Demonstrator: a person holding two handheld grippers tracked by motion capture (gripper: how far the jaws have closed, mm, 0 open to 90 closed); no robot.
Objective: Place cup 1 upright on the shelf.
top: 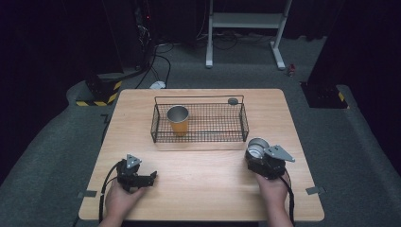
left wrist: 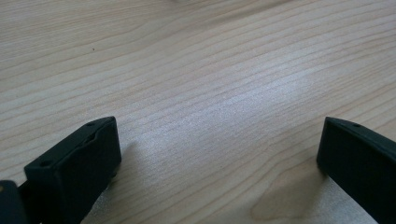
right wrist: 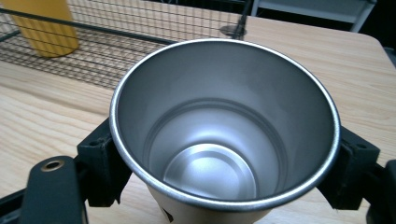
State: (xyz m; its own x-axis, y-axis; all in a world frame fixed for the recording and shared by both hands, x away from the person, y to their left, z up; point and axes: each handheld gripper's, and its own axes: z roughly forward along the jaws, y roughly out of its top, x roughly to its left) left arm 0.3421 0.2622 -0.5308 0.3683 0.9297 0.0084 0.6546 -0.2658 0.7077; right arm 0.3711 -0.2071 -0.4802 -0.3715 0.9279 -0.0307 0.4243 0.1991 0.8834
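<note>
Right claw (top: 259, 155), gripping a steel cup (top: 257, 147) by its wall from both sides, holds it upright just in front of the wire basket's (top: 200, 136) near right corner; I keep the mouth up so the cup can go in standing, as I judge the next move. My right gripper view looks straight down into the cup (right wrist: 224, 135), a jaw pressed to each flank below the rim. Inside the basket, toward its left end, a yellow cup (top: 178, 120) stands upright, leaving the right part free. Left claw (top: 146, 178), well in front of the basket's left corner, rests spread wide and empty on the desk (top: 208, 189), out of the way.
</note>
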